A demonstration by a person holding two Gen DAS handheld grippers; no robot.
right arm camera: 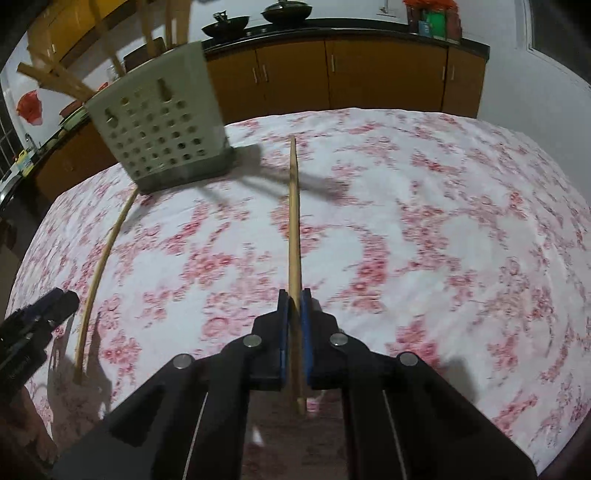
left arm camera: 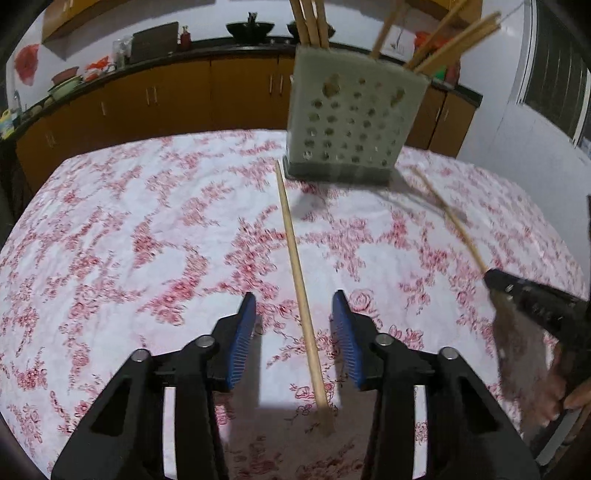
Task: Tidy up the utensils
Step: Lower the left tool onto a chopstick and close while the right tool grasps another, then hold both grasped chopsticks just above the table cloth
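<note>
A pale perforated utensil holder (left arm camera: 351, 118) stands on the floral tablecloth with several wooden sticks upright in it; it also shows in the right wrist view (right arm camera: 162, 125). A wooden stick (left arm camera: 299, 280) lies on the cloth between the blue pads of my open left gripper (left arm camera: 293, 299), touching neither. My right gripper (right arm camera: 294, 295) is shut on a second wooden stick (right arm camera: 293, 221), held above the cloth and pointing forward. The right gripper (left arm camera: 517, 291) and its stick (left arm camera: 450, 218) also show at the right of the left wrist view. The lying stick (right arm camera: 99, 266) and left gripper (right arm camera: 48, 306) show in the right wrist view.
The floral tablecloth (left arm camera: 129, 240) covers a round table. Behind it runs a dark counter with orange cabinets (right arm camera: 332, 74), black pans (right arm camera: 225, 24) and jars. A window (left arm camera: 554, 74) is at the right.
</note>
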